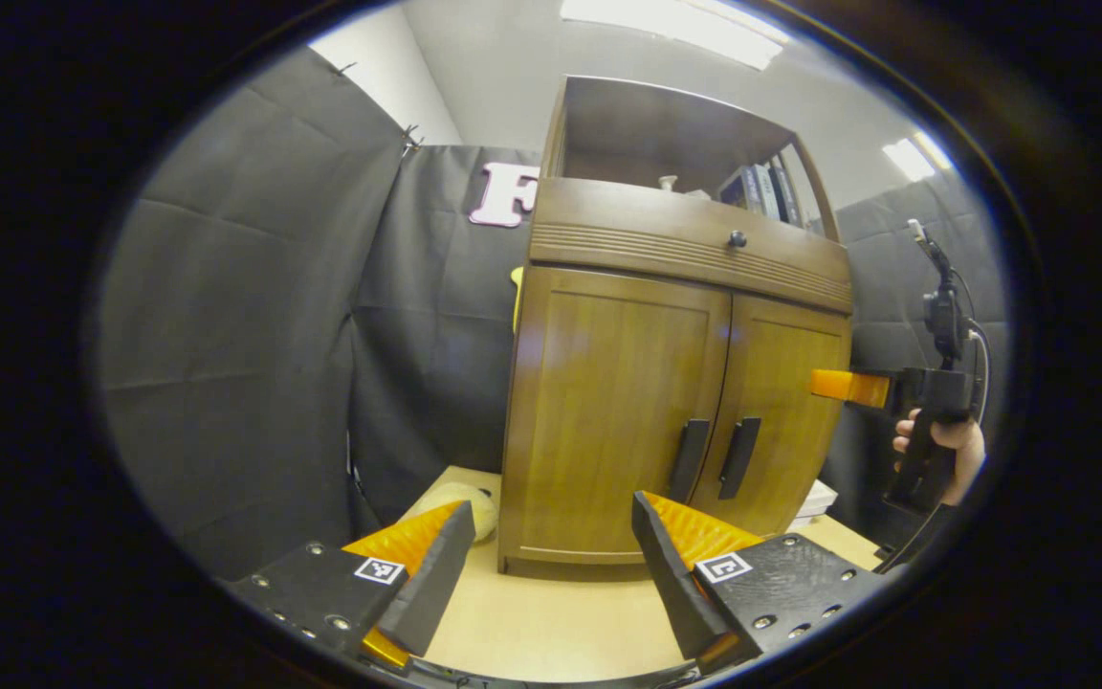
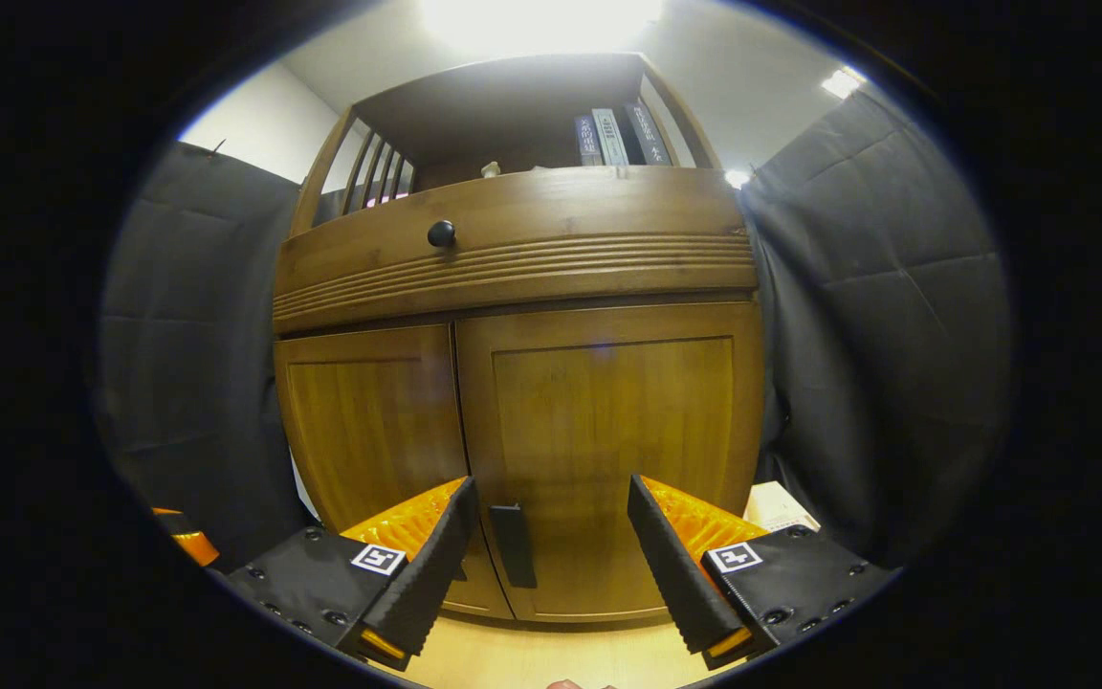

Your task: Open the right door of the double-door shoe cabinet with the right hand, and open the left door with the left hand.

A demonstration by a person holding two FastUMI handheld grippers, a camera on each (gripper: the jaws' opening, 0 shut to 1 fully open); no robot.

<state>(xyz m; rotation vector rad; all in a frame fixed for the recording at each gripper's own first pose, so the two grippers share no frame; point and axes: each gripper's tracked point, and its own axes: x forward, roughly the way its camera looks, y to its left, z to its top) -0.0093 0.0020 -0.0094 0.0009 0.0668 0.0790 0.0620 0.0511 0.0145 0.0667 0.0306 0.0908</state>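
The wooden shoe cabinet stands on a light table with both doors shut. In the left gripper view the left door's dark handle and the right door's handle sit side by side at the centre seam. My left gripper is open, short of the cabinet's lower left door. My right gripper, held by a hand, hovers by the cabinet's right edge. In the right gripper view my right gripper is open, facing the right door, with that door's handle between its fingers but farther off.
Above the doors are a drawer with a round knob and an open shelf with books. A pale round soft object lies left of the cabinet, a white stack lies to its right. Black cloth walls enclose the table.
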